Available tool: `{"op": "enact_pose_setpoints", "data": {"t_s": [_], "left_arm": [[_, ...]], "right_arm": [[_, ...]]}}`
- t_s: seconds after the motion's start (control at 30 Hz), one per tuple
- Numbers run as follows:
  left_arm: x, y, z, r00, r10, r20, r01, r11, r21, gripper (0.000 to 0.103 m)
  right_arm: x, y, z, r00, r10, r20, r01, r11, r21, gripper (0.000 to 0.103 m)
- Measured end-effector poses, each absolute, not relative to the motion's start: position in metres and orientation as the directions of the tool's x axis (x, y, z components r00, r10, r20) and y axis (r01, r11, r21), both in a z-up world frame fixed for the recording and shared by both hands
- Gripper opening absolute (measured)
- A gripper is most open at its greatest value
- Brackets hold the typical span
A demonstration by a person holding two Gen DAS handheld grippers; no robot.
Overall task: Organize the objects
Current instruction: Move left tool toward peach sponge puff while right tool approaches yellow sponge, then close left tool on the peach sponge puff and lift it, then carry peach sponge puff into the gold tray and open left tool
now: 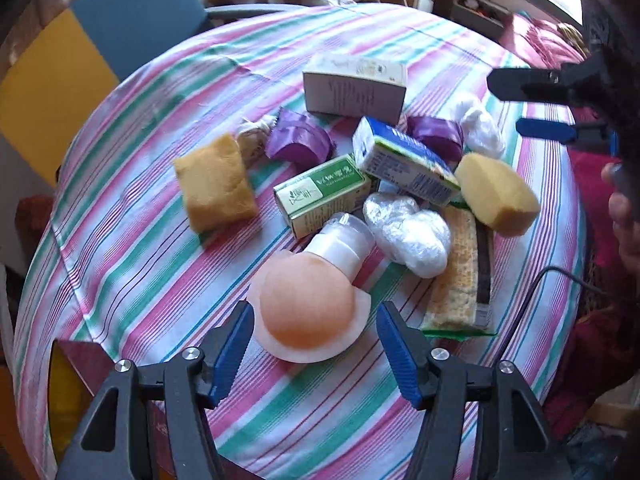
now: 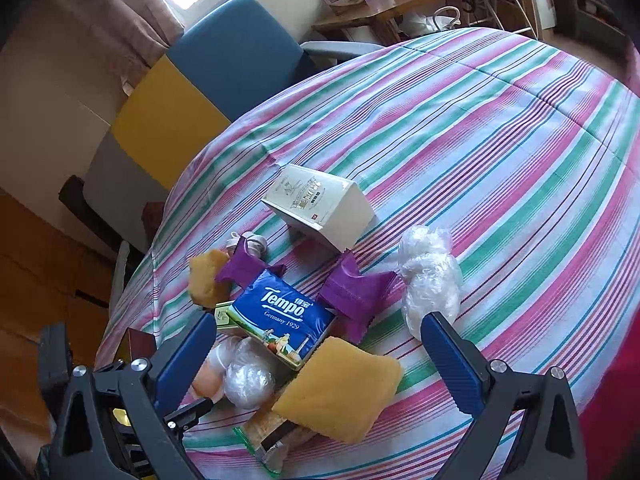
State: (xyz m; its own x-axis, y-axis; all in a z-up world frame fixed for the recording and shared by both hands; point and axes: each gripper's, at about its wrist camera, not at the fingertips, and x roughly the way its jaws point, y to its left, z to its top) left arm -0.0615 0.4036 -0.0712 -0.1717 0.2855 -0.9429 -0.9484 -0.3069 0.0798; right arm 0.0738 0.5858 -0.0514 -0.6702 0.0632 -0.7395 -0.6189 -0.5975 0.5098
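A striped cloth [image 1: 132,248] covers the surface, and a loose heap of small things lies in the middle of it. The left gripper [image 1: 316,338] hangs over the near edge of the heap with its jaws released and nothing between the pads; the peach dome [image 1: 306,312] of a clear-capped bottle [image 1: 340,242] lies just ahead of the blue fingers [image 1: 234,350], apart from them.

Beyond the bottle, a green carton [image 1: 320,192] lies touching a blue tissue pack [image 1: 400,160], which leans across it. A crumpled plastic wrap [image 1: 408,232] sits beside the bottle cap, and a flat cracker packet [image 1: 460,276] runs along its right side. One yellow sponge [image 1: 216,184] lies at the left of the heap, a second sponge [image 1: 496,192] at the right, resting on the end of the cracker packet. Two purple wrappers [image 1: 298,142] flank the tissue pack, a small knotted bundle [image 1: 254,132] sits beside the left one, and a white box [image 1: 356,88] stands behind everything. A white plastic wad [image 1: 480,124] lies at the far right.

The right gripper [image 2: 316,354] hovers over that same side with its jaws wide and empty, the second sponge and the tissue pack lying between and below the fingers. A blue chair [image 1: 136,20] stands past the cloth's far edge.
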Motion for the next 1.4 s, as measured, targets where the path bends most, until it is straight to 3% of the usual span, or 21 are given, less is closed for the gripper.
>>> {"op": "enact_pose_setpoints", "data": {"t_s": [0.07,0.17,0.37,0.5,0.67,1.4], "left_arm": [[-0.066,0.404,-0.074,-0.156,0.278,-0.948,-0.956,-0.285,0.074,0.070],[-0.073,0.406,-0.079,-0.116,0.262,-0.958,-0.967,-0.251,0.048,0.082],[-0.082,0.416,-0.091,-0.074,0.249,-0.966,-0.969,-0.246,0.011,0.083],[-0.073,0.415,-0.103,-0.036,0.247,-0.968,-0.969,-0.244,-0.026,0.057],[-0.067,0.399,-0.096,-0.078,0.295,-0.952,-0.953,-0.304,-0.016,0.049],[-0.034,0.287,-0.011,-0.227,0.561,-0.796,-0.810,-0.562,-0.165,0.048]], "right_arm": [[0.073,0.586,-0.052,-0.669,0.059,-0.741,-0.618,-0.598,0.511,0.103],[0.072,0.586,-0.052,-0.670,0.058,-0.741,-0.616,-0.600,0.510,0.103],[0.072,0.588,-0.052,-0.666,0.058,-0.744,-0.619,-0.599,0.508,0.103],[0.070,0.589,-0.053,-0.661,0.062,-0.748,-0.625,-0.598,0.502,0.103],[0.070,0.590,-0.054,-0.655,0.076,-0.751,-0.633,-0.598,0.492,0.103],[0.063,0.583,-0.056,-0.620,0.093,-0.779,-0.639,-0.636,0.433,0.102]]}}
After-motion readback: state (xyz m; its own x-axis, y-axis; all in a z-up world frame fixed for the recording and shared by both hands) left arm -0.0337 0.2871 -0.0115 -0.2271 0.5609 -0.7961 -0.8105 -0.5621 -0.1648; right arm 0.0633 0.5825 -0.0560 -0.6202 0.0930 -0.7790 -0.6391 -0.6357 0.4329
